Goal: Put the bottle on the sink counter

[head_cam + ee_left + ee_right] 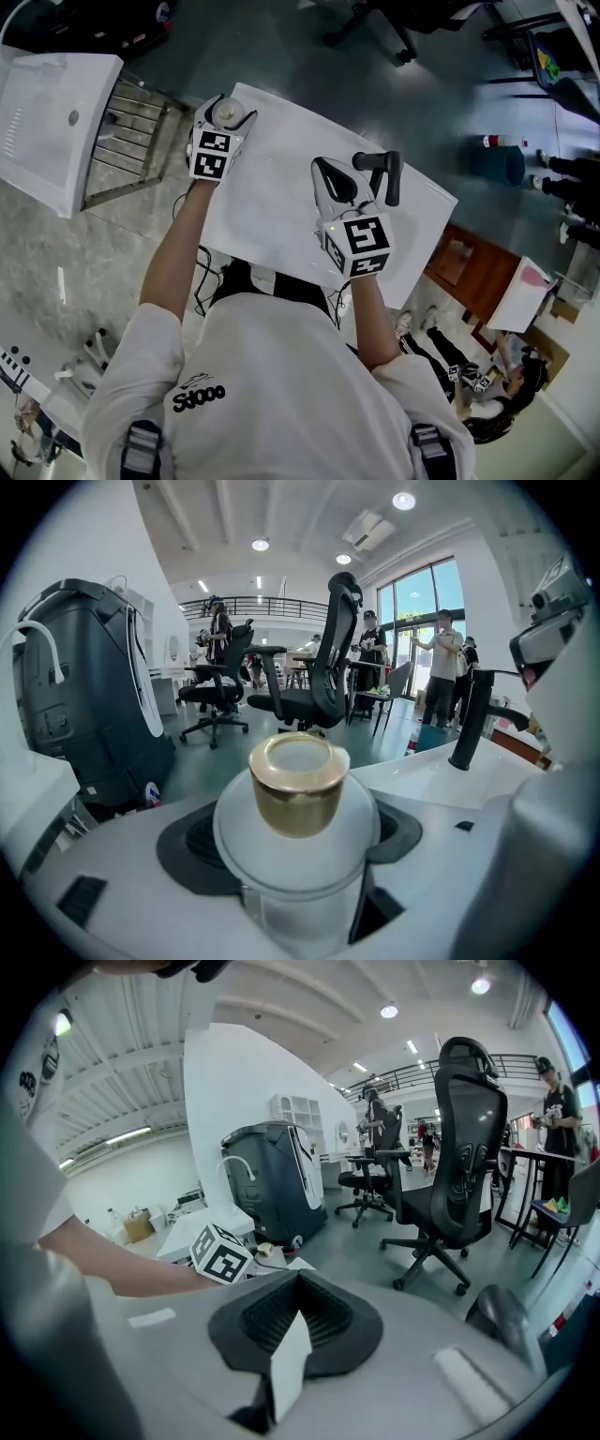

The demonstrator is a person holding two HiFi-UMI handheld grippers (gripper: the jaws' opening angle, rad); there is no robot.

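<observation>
A white bottle with a gold cap [298, 789] stands upright between the jaws of my left gripper [295, 841], whose dark pads press on its shoulder. In the head view this bottle [225, 112] sits at the far left corner of the white sink counter [277, 211], held there by the left gripper [223, 120]. My right gripper [335, 180] is over the counter's middle with its jaws together and nothing in them, just left of the black faucet [380, 171]. The right gripper [298, 1314] shows its pads meeting. The faucet [469, 719] rises at the right of the left gripper view.
A white basin [52, 122] and a metal rack [131, 141] stand left of the counter. Office chairs [319, 677] and a dark machine [84, 696] stand on the floor beyond. A teal bin [502, 164] and people [487, 394] are at the right.
</observation>
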